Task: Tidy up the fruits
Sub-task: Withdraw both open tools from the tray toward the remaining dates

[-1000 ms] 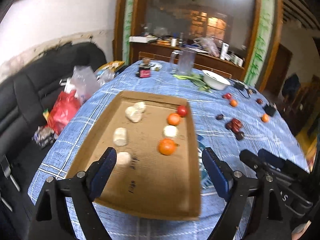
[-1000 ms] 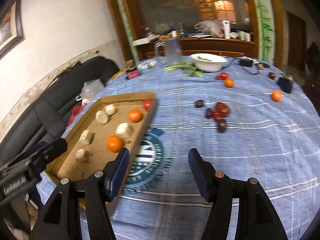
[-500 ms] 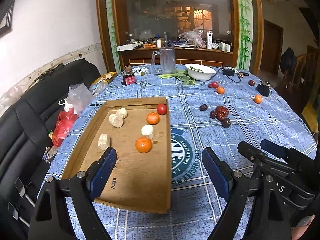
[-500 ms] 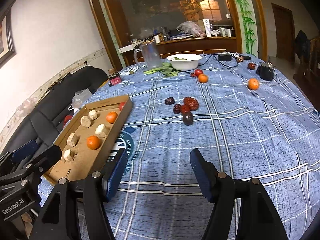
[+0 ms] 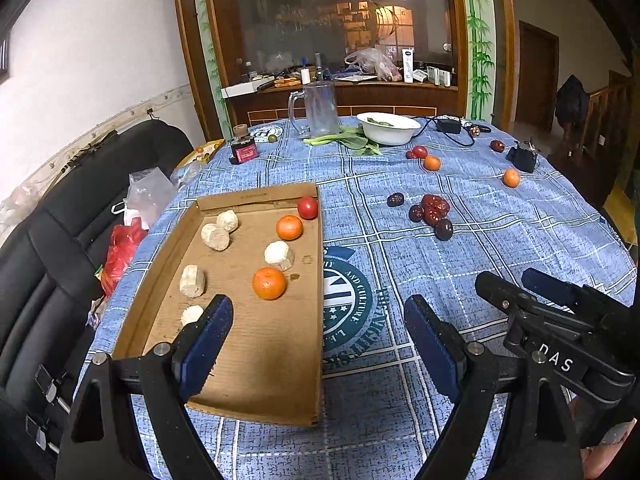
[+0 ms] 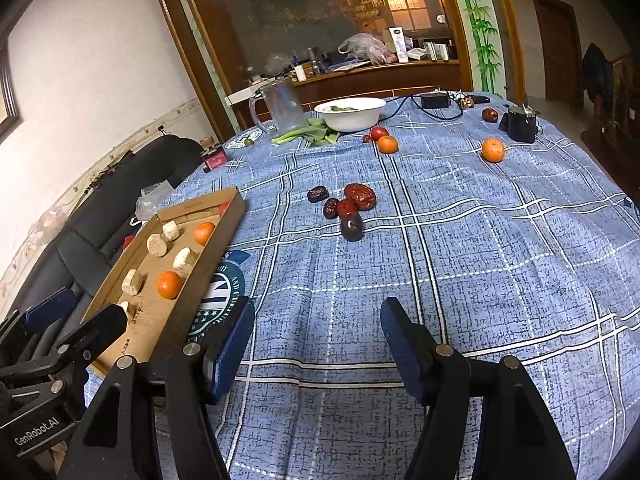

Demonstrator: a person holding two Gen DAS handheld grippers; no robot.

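Left gripper [image 5: 318, 336] up front, jaws spread wide and holding nothing, poised over the near end of the tray [image 5: 320, 320]. Right gripper [image 6: 316, 338] alongside it, jaws wide and bare too, over the blue checked cloth of the bench [image 6: 480, 260].

Into the tray: an orange [image 5: 269, 283] nearest, then pale chunks [image 5: 279, 255] scattered across the cardboard, a second orange [image 5: 289, 227] behind, and a tomato [image 5: 307, 207] tucked in the far right corner.

Out on the cloth, well apart from the tray, a cluster of dark red dates [image 6: 352, 208] lies mid-bench, pieces touching one another. Further back, an orange [image 6: 387, 144] just beside a tomato [image 6: 378, 133], and another orange [image 6: 493, 149] off to the right near a black box [image 6: 520, 122].

At the far edge: a white bowl [image 6: 350, 114] with greens [image 6: 316, 130] beside it and a clear jug [image 6: 282, 106].
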